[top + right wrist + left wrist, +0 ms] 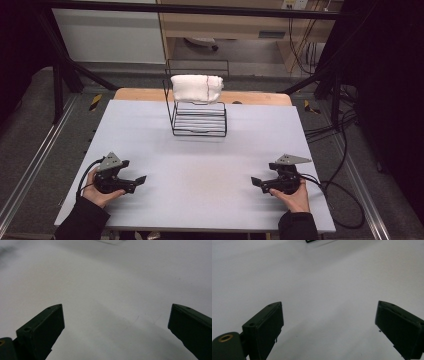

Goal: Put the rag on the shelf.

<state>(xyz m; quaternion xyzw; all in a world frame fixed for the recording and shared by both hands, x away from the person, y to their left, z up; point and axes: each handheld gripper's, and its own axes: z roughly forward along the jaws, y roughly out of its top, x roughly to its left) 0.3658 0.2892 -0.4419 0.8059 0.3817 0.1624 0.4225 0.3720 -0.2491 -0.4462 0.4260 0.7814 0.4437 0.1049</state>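
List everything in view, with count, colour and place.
towel: one, white, draped over the top of the rack.
rack: one, black wire, far middle of the table.
table: one, pale grey top, wooden edge at the far side.
cables: several, black, on the floor at the right.
left gripper: one, black, near left, jaws apart, holding nothing.
right gripper: one, black, near right, jaws apart, holding nothing.

At my twelve o'clock a folded white towel (196, 88) hangs draped over the top rail of a black wire rack (199, 120) standing upright on the table's far edge
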